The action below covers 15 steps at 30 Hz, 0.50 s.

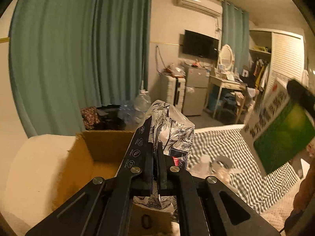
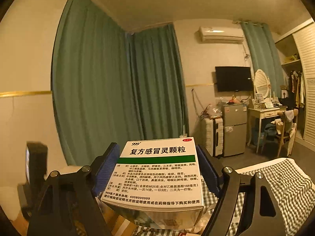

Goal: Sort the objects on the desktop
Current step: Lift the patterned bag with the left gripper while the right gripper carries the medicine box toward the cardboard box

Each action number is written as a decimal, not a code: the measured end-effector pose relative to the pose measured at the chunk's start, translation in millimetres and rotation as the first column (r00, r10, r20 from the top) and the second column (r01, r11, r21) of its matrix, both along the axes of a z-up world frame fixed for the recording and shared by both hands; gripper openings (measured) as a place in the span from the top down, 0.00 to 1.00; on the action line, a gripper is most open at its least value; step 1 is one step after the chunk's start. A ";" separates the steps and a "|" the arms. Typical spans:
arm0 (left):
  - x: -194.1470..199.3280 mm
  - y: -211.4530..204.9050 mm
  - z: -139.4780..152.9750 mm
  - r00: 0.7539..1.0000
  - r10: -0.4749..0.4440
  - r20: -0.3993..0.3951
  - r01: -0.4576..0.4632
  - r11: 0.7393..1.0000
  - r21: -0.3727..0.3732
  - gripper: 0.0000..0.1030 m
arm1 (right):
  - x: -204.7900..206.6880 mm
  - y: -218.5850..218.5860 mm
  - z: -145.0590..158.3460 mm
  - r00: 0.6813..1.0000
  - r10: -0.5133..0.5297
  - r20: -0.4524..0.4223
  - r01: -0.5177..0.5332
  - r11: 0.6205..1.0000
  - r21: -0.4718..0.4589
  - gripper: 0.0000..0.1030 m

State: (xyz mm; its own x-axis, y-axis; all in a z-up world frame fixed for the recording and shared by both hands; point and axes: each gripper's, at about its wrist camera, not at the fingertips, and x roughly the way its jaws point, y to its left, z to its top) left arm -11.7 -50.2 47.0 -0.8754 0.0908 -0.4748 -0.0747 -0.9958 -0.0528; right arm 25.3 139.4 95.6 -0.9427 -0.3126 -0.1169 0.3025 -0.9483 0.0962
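The cardboard box [image 1: 102,157], open-topped, is the largest thing and the landmark: it sits left of the checked cloth [image 1: 222,145] covering the bench. Just above the box's right edge, the left gripper [image 1: 155,157] has its jaws pressed together on a floral tissue pack [image 1: 173,129], which stands with its long axis upright and hangs partly over the box opening. Well right of the box and higher, over the cloth, the right gripper [image 2: 157,169] is clamped across the 2 short sides of a white and green medicine box [image 2: 157,175], held flat with its printed face up and its long axis pointing away from the camera. Judging by this, the left hand is far nearer the box, so the pack looks due to drop first.
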 end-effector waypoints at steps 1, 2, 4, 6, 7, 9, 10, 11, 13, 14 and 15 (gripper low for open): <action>-0.5 -5.6 1.1 1.000 0.010 -0.006 -0.010 1.000 -0.002 0.98 | -0.3 -4.4 -1.9 1.000 0.009 0.002 -0.009 1.000 0.002 0.24; -0.8 -9.9 1.7 1.000 0.023 -0.013 -0.023 1.000 -0.010 0.98 | -1.1 -7.9 -2.9 1.000 0.017 0.002 -0.017 1.000 0.001 0.24; -2.4 -18.3 2.4 0.999 0.042 -0.016 -0.042 0.999 -0.020 0.98 | -2.4 -15.4 -2.1 0.999 0.036 0.002 -0.036 0.999 -0.003 0.24; -4.5 -26.1 1.8 0.998 0.054 -0.009 -0.054 0.998 -0.022 0.98 | -3.3 -23.3 -3.7 0.998 0.055 -0.001 -0.055 0.998 0.000 0.24; -6.0 -30.3 1.1 0.998 0.056 -0.004 -0.056 0.998 -0.017 0.98 | -4.4 -28.6 -4.6 0.998 0.065 -0.001 -0.065 0.998 0.006 0.24; -6.5 -38.8 0.2 0.998 0.062 0.002 -0.062 0.998 -0.009 0.98 | -7.1 -39.0 -6.0 0.996 0.085 0.006 -0.085 0.996 0.009 0.24; -7.2 -41.9 0.1 0.998 0.065 0.004 -0.065 0.998 -0.008 0.98 | -9.5 -43.5 -8.0 0.995 0.098 0.013 -0.098 0.995 0.003 0.24; -7.5 -45.3 -0.4 0.998 0.069 0.005 -0.069 0.998 -0.009 0.98 | -12.9 -47.0 -9.8 0.994 0.110 0.021 -0.110 0.994 -0.006 0.24; -9.8 -50.9 -1.6 0.997 0.071 0.010 -0.071 0.997 -0.009 0.98 | -20.3 -56.2 -15.2 0.991 0.129 0.038 -0.128 0.992 -0.021 0.24; -10.8 -53.5 -2.1 0.997 0.073 0.014 -0.073 0.997 -0.008 0.98 | -24.2 -60.3 -17.8 0.990 0.135 0.045 -0.134 0.991 -0.025 0.24; -12.0 -56.8 -3.1 0.997 0.076 0.019 -0.076 0.997 -0.007 0.98 | -27.8 -64.9 -21.2 0.988 0.143 0.054 -0.141 0.989 -0.033 0.24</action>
State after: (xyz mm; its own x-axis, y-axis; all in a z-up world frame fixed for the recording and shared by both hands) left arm -23.7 -107.0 43.9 -0.8705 0.0214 -0.4916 0.0019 -0.9989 -0.0469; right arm -2.5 74.5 74.4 -0.8807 -0.4467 -0.1577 0.4271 -0.8928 0.1433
